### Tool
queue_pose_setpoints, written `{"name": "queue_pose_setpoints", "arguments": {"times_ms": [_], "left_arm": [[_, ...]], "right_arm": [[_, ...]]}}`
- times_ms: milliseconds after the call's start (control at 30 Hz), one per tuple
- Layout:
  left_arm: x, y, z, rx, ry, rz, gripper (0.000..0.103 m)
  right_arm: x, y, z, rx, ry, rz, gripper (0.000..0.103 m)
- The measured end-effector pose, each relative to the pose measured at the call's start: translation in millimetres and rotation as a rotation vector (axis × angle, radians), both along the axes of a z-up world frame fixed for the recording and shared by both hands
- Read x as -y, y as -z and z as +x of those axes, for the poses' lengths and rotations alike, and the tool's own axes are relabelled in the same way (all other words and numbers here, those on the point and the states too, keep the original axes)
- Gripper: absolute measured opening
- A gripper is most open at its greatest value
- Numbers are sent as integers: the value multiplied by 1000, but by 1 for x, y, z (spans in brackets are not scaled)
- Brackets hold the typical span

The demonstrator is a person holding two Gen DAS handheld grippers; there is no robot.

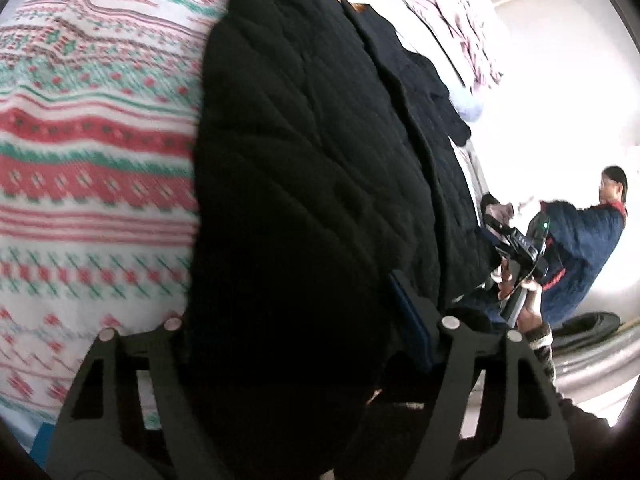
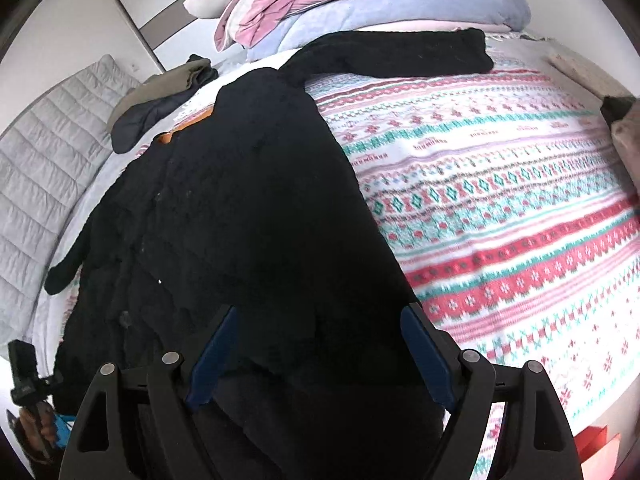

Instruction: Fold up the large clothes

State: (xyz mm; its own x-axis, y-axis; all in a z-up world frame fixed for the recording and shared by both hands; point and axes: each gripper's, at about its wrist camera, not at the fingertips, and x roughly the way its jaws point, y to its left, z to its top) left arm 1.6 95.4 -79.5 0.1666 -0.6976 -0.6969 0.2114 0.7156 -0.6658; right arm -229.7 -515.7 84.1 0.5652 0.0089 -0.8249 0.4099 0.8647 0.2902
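Note:
A large black quilted coat [image 2: 248, 208] lies on a bed with a red, green and white patterned blanket [image 2: 500, 200]. One sleeve [image 2: 392, 54] stretches toward the pillows. In the right wrist view my right gripper [image 2: 316, 344] is wide open, its blue pads [image 2: 424, 356] on either side of a raised fold of the coat's hem. In the left wrist view the coat [image 1: 312, 168] fills the middle; my left gripper [image 1: 308, 332] stands open with coat fabric between the fingers, only one blue pad [image 1: 412, 320] showing.
Pink and blue bedding [image 2: 360, 0] is piled at the head of the bed. A grey-green garment [image 2: 160, 96] lies by the padded grey headboard [image 2: 44, 176]. A person in a blue jacket [image 1: 580, 240] stands beyond the bed. The patterned blanket [image 1: 92, 160] spreads left of the coat.

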Motion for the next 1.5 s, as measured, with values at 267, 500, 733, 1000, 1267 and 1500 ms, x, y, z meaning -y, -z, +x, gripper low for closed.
{"name": "queue_pose_setpoints", "arguments": {"times_ms": [267,500,733,1000,1267,1500], "left_arm": [[20,-9,-9,9,49,-33,57],[45,-43,-20,75,74,-188,27],[39,-125,-37,282,36,-218,19],[27,-106,-55,316,-46,150,52],[21,-118,-22,403,-128,213,82],[-1,-145,58,475,-229,227,86]], "right_arm": [[-1,14,-17,-20,-5,39,84],[-16,18,-13,-68,-32,39,34],[-14,-57,-35,77,-29,23,15],[-36,-81,-48,18,-63,-189,27],[-55,-85,-5,-1,-139,-219,46],[-83,-92,94,19,-212,-148,61]]}}
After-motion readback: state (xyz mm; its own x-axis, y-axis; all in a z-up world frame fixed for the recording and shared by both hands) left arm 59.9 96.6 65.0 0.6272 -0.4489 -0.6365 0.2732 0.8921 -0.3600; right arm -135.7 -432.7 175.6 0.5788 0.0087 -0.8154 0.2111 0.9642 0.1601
